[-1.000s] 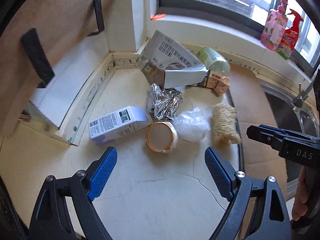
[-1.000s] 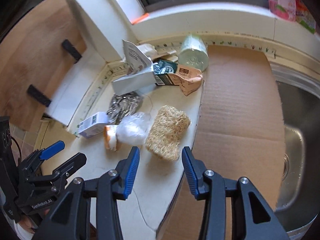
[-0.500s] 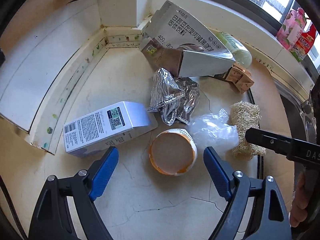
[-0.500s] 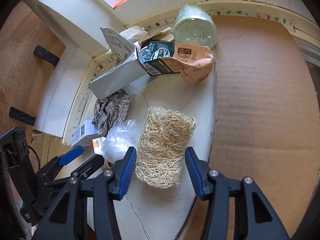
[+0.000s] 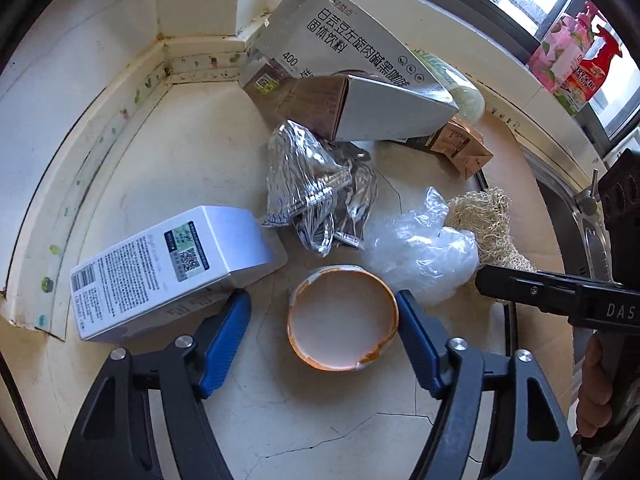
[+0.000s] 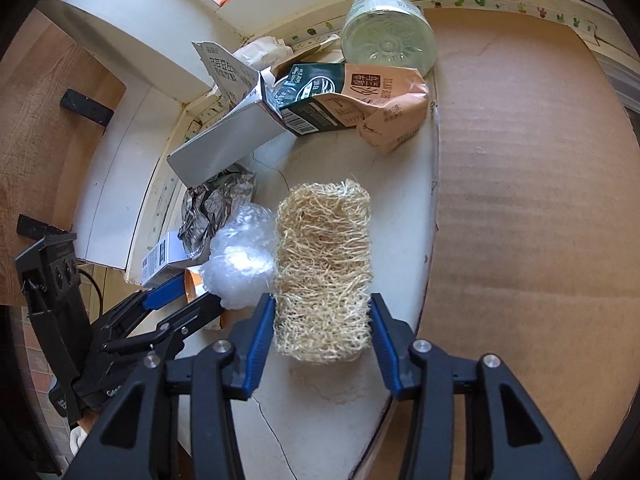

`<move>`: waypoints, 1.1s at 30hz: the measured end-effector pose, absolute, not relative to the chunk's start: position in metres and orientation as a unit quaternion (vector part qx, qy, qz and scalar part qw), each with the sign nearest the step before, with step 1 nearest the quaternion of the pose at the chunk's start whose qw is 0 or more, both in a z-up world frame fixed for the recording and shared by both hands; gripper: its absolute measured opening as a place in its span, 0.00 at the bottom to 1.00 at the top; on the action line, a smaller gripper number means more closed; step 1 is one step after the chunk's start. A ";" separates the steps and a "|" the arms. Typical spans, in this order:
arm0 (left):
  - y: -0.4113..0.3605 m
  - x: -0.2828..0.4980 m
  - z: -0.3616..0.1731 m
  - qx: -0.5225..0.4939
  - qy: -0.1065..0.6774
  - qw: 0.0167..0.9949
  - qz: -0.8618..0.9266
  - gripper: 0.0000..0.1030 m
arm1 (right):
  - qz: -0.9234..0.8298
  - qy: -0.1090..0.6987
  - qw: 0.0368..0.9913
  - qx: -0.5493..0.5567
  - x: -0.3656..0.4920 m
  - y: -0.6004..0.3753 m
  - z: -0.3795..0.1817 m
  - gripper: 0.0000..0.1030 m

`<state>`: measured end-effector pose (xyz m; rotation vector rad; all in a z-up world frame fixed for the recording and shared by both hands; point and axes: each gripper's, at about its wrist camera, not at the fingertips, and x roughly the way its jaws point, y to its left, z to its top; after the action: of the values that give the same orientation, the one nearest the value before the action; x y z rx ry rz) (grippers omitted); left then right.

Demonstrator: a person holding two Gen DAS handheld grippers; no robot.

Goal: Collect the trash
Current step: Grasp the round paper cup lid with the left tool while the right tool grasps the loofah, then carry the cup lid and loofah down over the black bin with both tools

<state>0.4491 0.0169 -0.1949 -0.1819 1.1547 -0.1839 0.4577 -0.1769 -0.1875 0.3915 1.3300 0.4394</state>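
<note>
Trash lies in a pile on a cracked cream counter. My left gripper is open with its blue fingers on either side of a paper cup lying on its side. A white box lies left of the cup, crumpled foil behind it, a clear plastic bag to its right. My right gripper is open around the near end of a straw-coloured loofah; the pads look close to its sides.
A grey carton, a crushed brown carton and a pale green bottle lie toward the wall. Cardboard covers the counter on the right, by a sink. Spray bottles stand on the window sill.
Both grippers have moved forward and down toward the pile. The left now brackets the paper cup and the right brackets the loofah. Both have stayed open.
</note>
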 end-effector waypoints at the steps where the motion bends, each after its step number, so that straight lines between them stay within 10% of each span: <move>1: 0.016 0.450 -0.195 -0.086 0.545 0.829 -0.089 0.63 | 0.202 0.607 0.748 0.179 0.457 -0.177 -0.188 0.43; 4: 0.014 0.450 -0.195 -0.090 0.544 0.829 -0.091 0.51 | 0.205 0.601 0.752 0.176 0.456 -0.177 -0.186 0.41; 33: -0.018 0.300 -0.080 -0.046 0.478 0.870 -0.112 0.51 | 0.208 0.526 0.805 0.176 0.314 -0.190 -0.083 0.35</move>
<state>0.2996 -0.0184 -0.0801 -0.0960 1.0001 -0.2334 0.3137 -0.1903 -0.0830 0.3766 1.1269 0.4456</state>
